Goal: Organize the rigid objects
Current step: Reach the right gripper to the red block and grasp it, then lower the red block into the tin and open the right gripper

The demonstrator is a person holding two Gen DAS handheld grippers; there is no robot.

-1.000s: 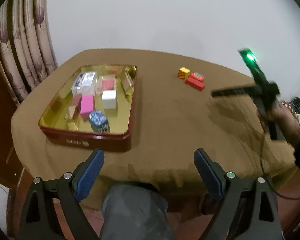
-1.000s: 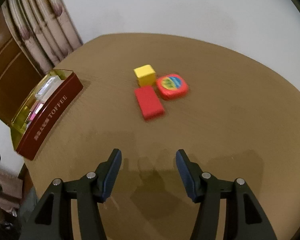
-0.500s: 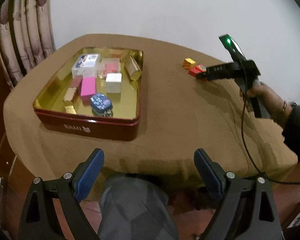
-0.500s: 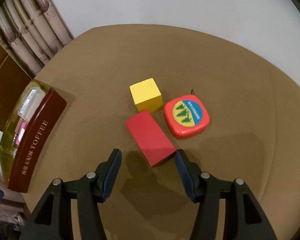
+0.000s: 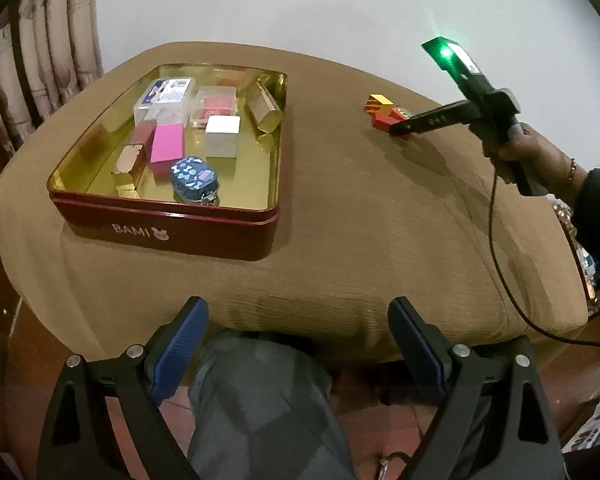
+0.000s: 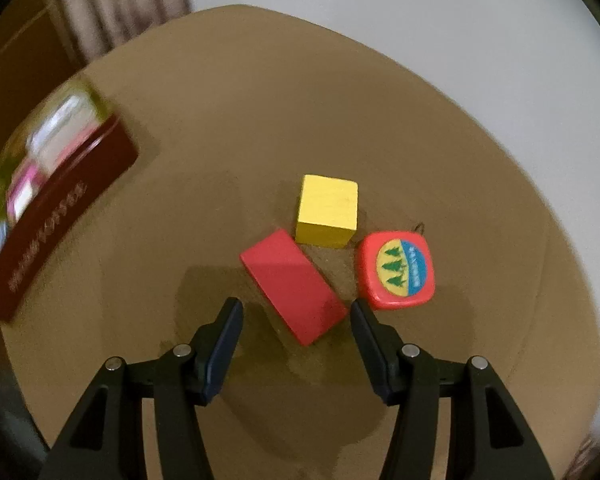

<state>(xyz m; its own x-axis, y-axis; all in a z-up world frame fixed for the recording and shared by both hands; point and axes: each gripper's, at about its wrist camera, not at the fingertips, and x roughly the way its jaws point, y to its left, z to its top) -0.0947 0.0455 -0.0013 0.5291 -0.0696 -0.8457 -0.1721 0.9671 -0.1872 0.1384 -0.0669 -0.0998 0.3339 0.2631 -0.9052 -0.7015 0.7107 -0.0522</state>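
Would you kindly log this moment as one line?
right claw: open, straddling red block | left claw: open, idle | tin: partly filled

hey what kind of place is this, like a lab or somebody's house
Most likely a home room, not a lab. A table under a brown cloth stands by a plain wall with patterned curtains, and a red toffee tin holds small household items.

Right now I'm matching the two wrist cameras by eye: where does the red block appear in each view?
Left wrist: the red block sits far right on the table, partly hidden behind the right gripper's tip.
Right wrist: the red block lies centre frame, just ahead of the open right gripper.
Shared landmark: the yellow cube, touching the block's far end.
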